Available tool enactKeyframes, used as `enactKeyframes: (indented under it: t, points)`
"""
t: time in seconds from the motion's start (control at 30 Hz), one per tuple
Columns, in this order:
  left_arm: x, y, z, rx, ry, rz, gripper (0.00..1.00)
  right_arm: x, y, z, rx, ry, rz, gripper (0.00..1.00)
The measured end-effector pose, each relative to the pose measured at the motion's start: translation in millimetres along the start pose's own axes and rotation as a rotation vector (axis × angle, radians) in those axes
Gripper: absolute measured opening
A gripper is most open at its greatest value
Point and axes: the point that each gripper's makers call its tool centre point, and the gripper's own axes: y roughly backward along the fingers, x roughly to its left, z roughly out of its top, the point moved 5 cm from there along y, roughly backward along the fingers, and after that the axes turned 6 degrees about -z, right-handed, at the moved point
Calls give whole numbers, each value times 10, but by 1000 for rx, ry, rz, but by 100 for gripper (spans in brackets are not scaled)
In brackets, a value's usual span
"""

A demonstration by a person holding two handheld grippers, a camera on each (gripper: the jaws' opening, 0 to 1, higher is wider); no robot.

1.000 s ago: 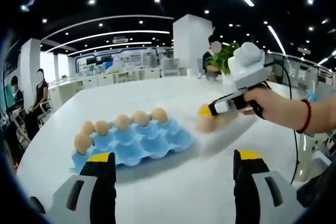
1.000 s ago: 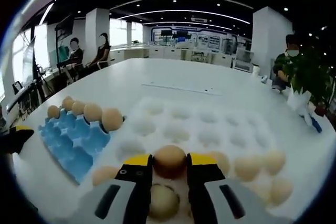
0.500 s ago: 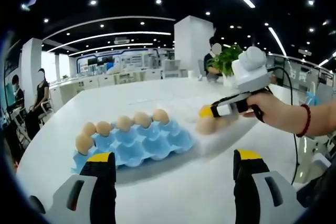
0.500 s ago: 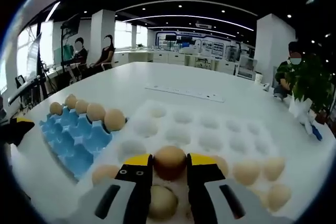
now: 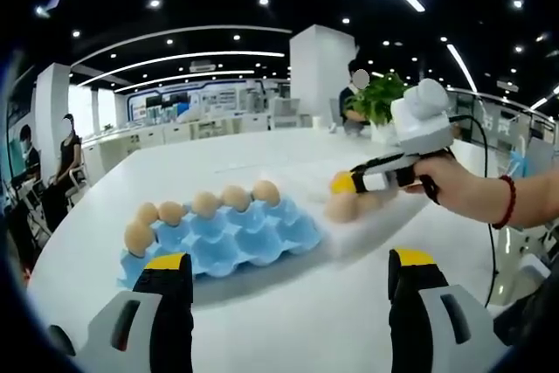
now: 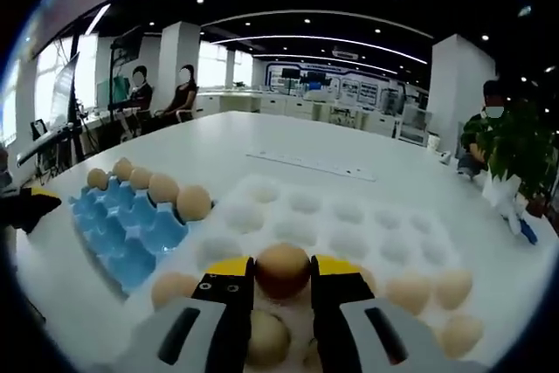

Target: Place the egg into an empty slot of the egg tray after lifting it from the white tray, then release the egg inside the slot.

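Observation:
My right gripper (image 6: 281, 272) is shut on a brown egg (image 6: 281, 270), held above the near edge of the white tray (image 6: 341, 224), where several more eggs lie. The blue egg tray (image 6: 127, 229) lies to the left with a row of eggs along its far side and empty slots nearer. In the left gripper view the right gripper (image 5: 345, 185) holds the egg (image 5: 341, 207) over the white tray (image 5: 367, 233), right of the blue egg tray (image 5: 227, 233). My left gripper (image 5: 288, 272) stands open over the table, in front of the blue tray, with nothing between its jaws.
A white table (image 5: 288, 321) carries both trays. A potted plant (image 6: 515, 141) stands at the far right of the table. People sit at desks in the background (image 6: 162, 98). A person's hand with a red wristband (image 5: 507, 194) holds the right gripper.
The right gripper, still shut on the egg, has risen a little above the white tray. The left gripper has stayed in place.

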Motion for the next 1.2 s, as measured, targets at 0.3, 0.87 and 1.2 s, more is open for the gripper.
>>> enactKeyframes:
  t: [0.3,0.87,1.2]
  points:
    - [45,31,-2,2,0,12,94,4,17,-8,-20,-22,22,26]
    - [-86,57,-21,14,-12,12,94,26,31,24,-104,8,76,26]
    - [-139,66,-23,16,-17,4,94,36,-66,27,89,21,97,27]
